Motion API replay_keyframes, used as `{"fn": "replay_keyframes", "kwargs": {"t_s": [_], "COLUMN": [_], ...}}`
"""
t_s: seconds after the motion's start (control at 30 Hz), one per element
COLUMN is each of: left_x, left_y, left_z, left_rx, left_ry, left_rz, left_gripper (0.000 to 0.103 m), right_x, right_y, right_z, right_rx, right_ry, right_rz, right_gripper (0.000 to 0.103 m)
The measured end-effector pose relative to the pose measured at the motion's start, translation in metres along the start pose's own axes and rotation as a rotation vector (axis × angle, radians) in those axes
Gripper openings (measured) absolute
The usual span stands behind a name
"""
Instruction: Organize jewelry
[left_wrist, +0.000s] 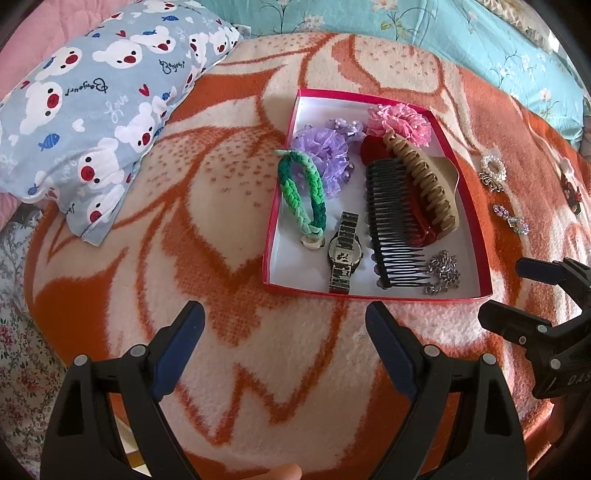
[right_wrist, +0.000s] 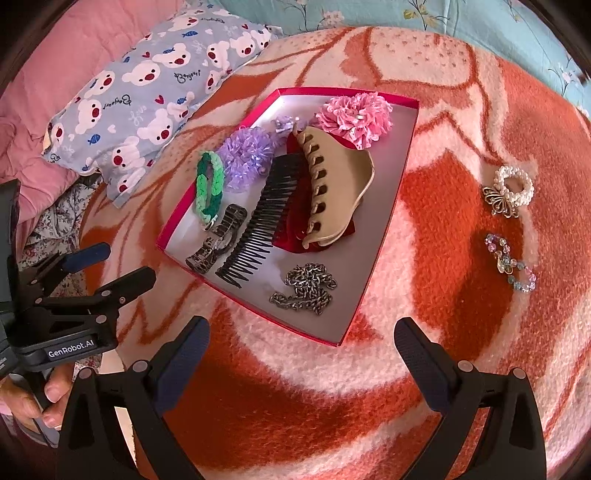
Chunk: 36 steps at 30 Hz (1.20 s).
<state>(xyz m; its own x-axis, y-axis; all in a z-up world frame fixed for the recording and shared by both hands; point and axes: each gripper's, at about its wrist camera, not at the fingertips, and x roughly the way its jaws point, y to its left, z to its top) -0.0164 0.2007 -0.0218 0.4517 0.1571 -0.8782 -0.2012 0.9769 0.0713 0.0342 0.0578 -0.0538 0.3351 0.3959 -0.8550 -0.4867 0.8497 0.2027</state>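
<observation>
My right gripper (right_wrist: 301, 354) is spread and empty, nearer the pearl bracelet (right_wrist: 511, 192) lying off to its right, outside the red box (right_wrist: 384, 236).

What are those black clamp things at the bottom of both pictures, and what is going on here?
They are hand-held grippers, one in each of a person's hands, each carrying a camera that looks along its fingers. One picture comes from the left gripper, the other from the right gripper. Both are open and hold nothing. On the orange blanket lies a red box with a comb, watch, chain and hair pieces. A pearl scrunchie and bead bracelet lie outside it.
</observation>
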Motion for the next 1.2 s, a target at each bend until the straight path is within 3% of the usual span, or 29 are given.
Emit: {"fn": "replay_keyframes", "kwargs": {"t_s": [1.2], "left_x": [-0.0072], "left_y": [-0.0045], "left_z": [0.0024], "left_rx": [0.008], "left_ry": [-0.020], "left_rz": [0.000], "left_gripper": [0.090], "right_x": [-0.0090], "right_y": [-0.0021], "right_z": [0.0005], "right_rx": [0.020], "right_ry": [-0.023], "right_rz": [0.003], "right_gripper": [0.101]}}
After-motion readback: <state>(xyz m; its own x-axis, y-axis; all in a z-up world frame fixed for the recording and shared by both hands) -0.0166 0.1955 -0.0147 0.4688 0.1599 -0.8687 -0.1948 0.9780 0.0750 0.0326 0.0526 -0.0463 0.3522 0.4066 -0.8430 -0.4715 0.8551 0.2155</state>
